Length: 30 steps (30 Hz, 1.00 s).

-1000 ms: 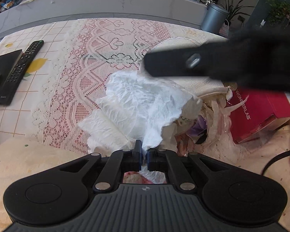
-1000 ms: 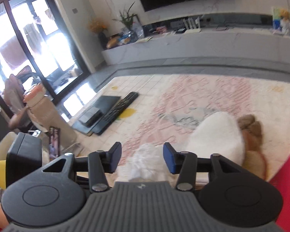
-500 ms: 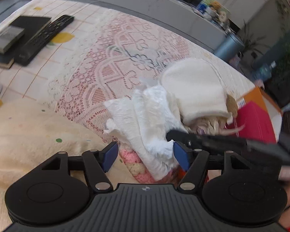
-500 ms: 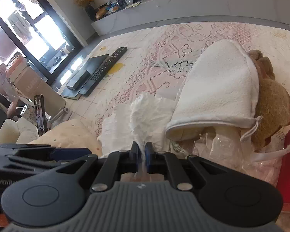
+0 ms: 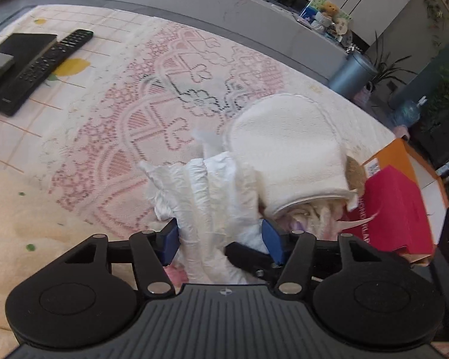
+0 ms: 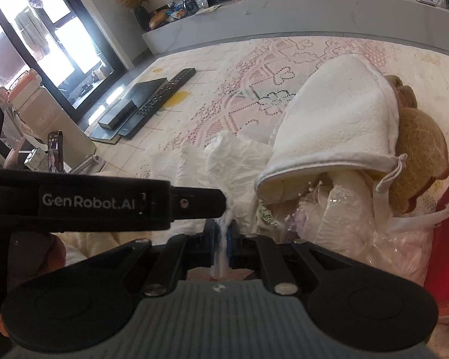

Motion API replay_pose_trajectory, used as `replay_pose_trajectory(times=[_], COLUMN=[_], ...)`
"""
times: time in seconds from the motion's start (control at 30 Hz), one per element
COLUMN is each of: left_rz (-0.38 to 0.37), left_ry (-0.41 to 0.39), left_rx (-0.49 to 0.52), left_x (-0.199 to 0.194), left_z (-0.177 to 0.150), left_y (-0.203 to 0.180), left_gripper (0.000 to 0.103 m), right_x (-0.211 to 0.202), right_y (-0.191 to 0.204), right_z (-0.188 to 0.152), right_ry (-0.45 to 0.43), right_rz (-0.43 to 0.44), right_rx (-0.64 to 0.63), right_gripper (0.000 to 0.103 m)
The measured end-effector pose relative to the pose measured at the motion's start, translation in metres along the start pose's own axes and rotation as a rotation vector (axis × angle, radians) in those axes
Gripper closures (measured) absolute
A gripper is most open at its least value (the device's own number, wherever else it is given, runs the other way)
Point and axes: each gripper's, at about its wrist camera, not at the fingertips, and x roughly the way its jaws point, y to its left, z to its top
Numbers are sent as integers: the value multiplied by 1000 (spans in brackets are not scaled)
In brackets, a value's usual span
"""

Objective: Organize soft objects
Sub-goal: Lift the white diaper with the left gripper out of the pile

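The white crinkled cloth is lying bunched on the lace-covered bench, just beside the white mitt and near the red box. The right gripper is pinching a thin fold of the cloth, nearly shut. The left gripper is straddling the bunch, its jaws closing with cloth between them but pads not yet pressing. The cloth looks light, limp and thin; it will likely sag and slip, so gathering a thicker fold near an edge seems wise
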Motion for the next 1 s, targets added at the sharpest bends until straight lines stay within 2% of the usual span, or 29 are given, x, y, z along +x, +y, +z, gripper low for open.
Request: replay_pose_trajectory(times=[0.2,0.33,0.47,0.53,0.6,0.7,0.77,0.9,1.0], left_rz=[100,134,134,124,119,108,122,121,107], left_ry=[48,41,-2,-31,-66,-110,-146,-174,-167], left_rx=[79,73,99,85,74,66,66,44,42], left_x=[24,23,9,-2,-14,-29,-36,-35,-26], left_z=[4,6,3,4,4,10,15,26,30], left_y=[-15,-16,-17,-15,-13,-11,-9,-3,-2], left_gripper=[40,66,77,81,82,83,83,83,83], right_x=[1,-2,-10,-20,-35,-60,-74,-78,-57], right_y=[3,5,2,1,1,1,0,2,8], right_z=[0,0,1,1,1,3,6,17,24], right_ry=[0,4,12,1,-31,-94,-152,-254,-249], right_rz=[3,-7,8,18,8,-11,-57,-195,-285], right_rx=[-20,-42,-37,-36,-42,-55,-62,-98,-174], right_gripper=[95,94,89,81,64,58,56,18,17])
